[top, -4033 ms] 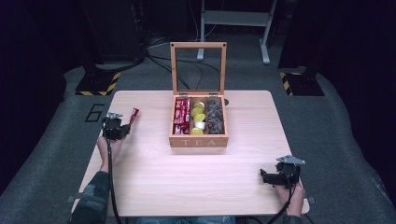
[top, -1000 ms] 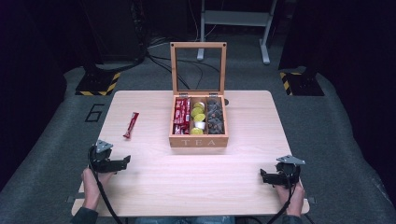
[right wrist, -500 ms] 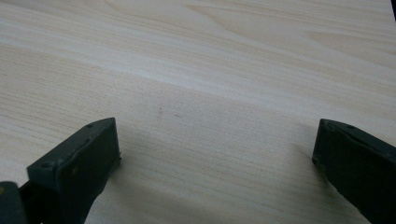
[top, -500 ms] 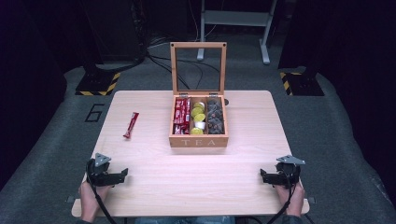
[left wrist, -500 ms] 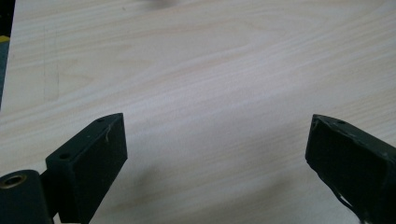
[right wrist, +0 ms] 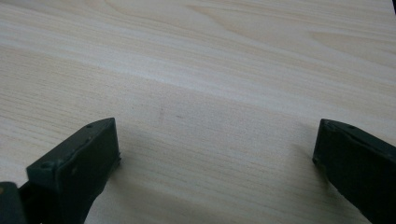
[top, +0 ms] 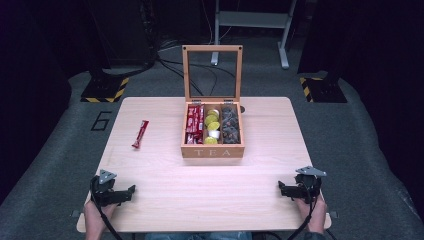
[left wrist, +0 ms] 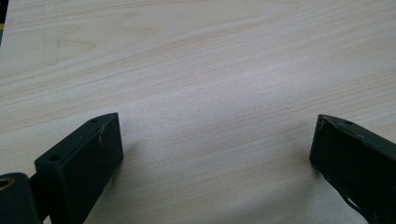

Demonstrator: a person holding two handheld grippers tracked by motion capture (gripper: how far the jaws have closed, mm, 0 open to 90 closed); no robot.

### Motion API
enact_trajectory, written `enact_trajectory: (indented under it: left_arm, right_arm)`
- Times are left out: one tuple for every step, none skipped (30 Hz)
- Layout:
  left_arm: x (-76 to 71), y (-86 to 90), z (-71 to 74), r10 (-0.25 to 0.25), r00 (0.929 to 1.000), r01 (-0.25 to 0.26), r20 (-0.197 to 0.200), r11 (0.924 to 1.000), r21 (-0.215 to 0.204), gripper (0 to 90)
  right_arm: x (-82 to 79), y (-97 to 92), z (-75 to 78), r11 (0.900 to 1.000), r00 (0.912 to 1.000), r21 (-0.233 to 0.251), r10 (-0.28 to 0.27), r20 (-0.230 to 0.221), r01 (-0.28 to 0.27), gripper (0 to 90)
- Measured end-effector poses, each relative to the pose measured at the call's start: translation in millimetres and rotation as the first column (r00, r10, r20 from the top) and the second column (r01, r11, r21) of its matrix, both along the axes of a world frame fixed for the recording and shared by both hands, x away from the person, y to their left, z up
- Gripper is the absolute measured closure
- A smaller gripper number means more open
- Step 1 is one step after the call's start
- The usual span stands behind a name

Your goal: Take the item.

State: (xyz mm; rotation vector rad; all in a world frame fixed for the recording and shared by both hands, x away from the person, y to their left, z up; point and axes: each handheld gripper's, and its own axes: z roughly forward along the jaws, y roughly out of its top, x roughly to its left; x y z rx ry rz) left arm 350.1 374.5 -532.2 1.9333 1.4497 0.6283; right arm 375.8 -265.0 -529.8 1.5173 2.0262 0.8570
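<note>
Two tongs sit low at the near corners of the desk. Left tongs are spread wide with nothing between them; up from those a red packet lies alone. Mid-desk is a wooden tea box, lid up. Right tongs are released too.

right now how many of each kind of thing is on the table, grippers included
tea box: 1
loose red packet: 1
grippers: 2, left gripper and right gripper, both open
total: 4, all on the table; the packets and pods inside the box are too small to count
</note>
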Motion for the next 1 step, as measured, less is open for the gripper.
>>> enact_trajectory:
  left_arm:
    - [0.1, -0.1, -0.1, 0.001, 1.0, -0.001, 0.001, 1.0, -0.002, 2.5]
  right_arm:
    - [0.0, -0.1, 0.0, 1.0, 1.0, 0.001, -0.001, 0.001, 0.001, 0.0]
